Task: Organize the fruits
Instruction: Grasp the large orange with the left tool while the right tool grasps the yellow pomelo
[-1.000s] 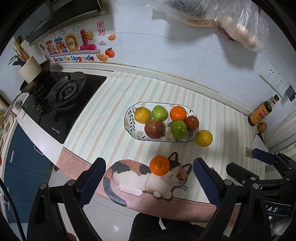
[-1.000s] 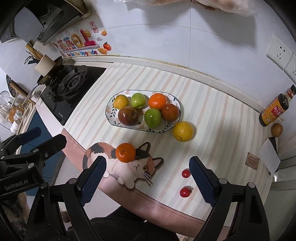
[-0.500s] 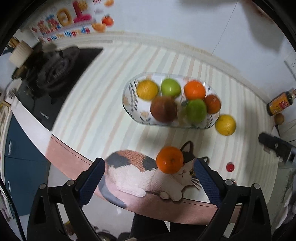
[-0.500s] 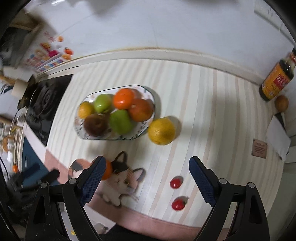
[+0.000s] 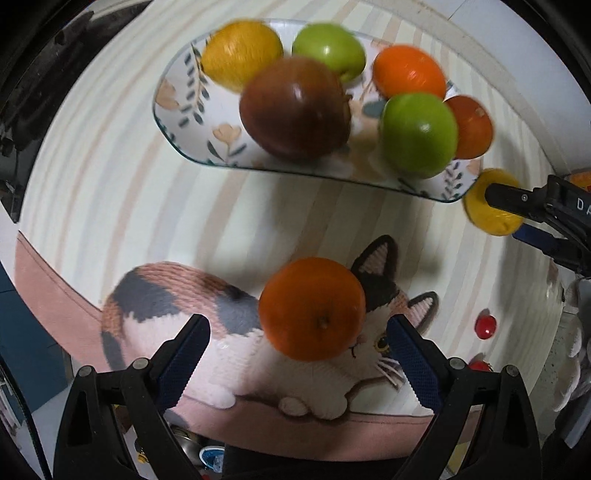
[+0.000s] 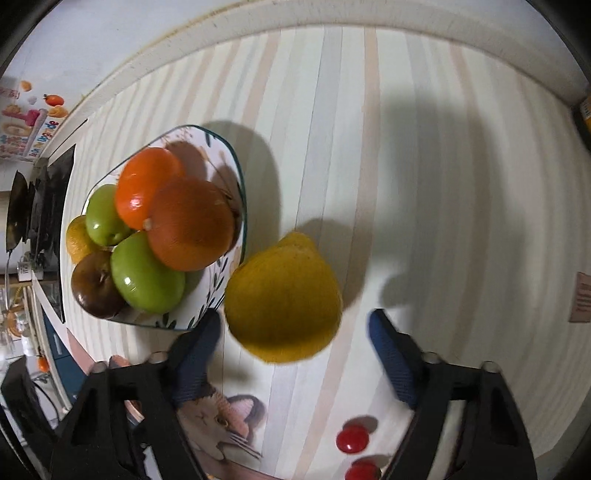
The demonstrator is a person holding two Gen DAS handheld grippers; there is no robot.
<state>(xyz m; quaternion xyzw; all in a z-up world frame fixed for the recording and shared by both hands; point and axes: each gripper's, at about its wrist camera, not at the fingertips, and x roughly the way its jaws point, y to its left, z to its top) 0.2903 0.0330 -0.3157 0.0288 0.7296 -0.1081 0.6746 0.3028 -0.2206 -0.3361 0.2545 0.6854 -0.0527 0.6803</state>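
A floral plate (image 5: 184, 110) holds several fruits: yellow, green, brown and orange ones; it also shows in the right wrist view (image 6: 218, 280). A loose orange (image 5: 312, 308) lies on the cat picture of the mat, just ahead of my open left gripper (image 5: 297, 345), between its fingers. A yellow citrus (image 6: 282, 295) lies on the mat right of the plate, just ahead of my open right gripper (image 6: 295, 339). The right gripper (image 5: 532, 214) also shows in the left wrist view, beside that yellow citrus (image 5: 487, 214). Both grippers are empty.
Two small red tomatoes (image 6: 352, 437) lie near the mat's front edge, right of the cat picture (image 6: 218, 417). A black stove (image 6: 40, 199) sits at the far left. The wall edge (image 6: 295, 14) bounds the counter at the back. A brown card (image 6: 581, 297) lies at the right.
Both grippers have moved down and forward, close to the counter. The left one has closed in on the loose orange, the right one on the yellow citrus. Both stay open.
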